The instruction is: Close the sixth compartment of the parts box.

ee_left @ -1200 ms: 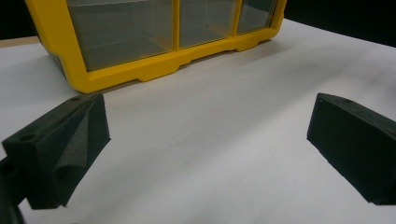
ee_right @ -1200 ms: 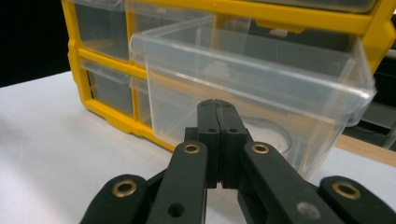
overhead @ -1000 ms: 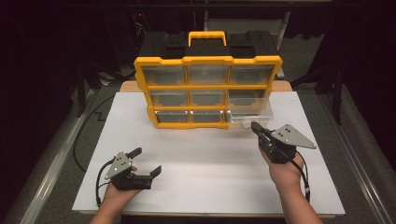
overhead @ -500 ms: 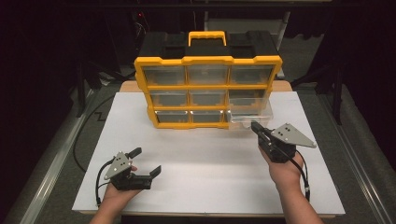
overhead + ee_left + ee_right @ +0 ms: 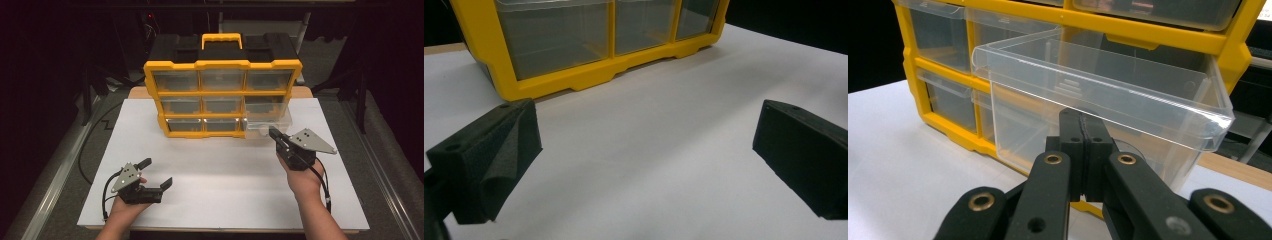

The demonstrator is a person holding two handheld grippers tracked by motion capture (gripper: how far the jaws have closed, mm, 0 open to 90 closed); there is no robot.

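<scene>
One clear drawer [image 5: 267, 125] pulled out of organizer's [image 5: 222, 95] bottom-right slot. Right tool [image 5: 273, 133] pressed closed, tips at drawer front. Left tool [image 5: 156, 173] spread wide over white surface [image 5: 220, 170], well apart.

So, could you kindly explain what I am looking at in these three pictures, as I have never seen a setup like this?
There is no robot here. A person sits at a table and holds a hand tool with two black jaws in each hand. The high view looks down from above. It shows the left gripper with its jaws wide apart above the white table, holding nothing. The right gripper has its jaws shut at the front of a clear drawer, which is pulled out of the bottom right of a yellow organizer with nine drawers. Whether it pinches the drawer I cannot tell. The other two pictures come from small cameras riding on the grippers, looking along their jaws. One shows the open left jaws and the organizer's base, the other the shut right jaws just under the drawer's rim.
</scene>
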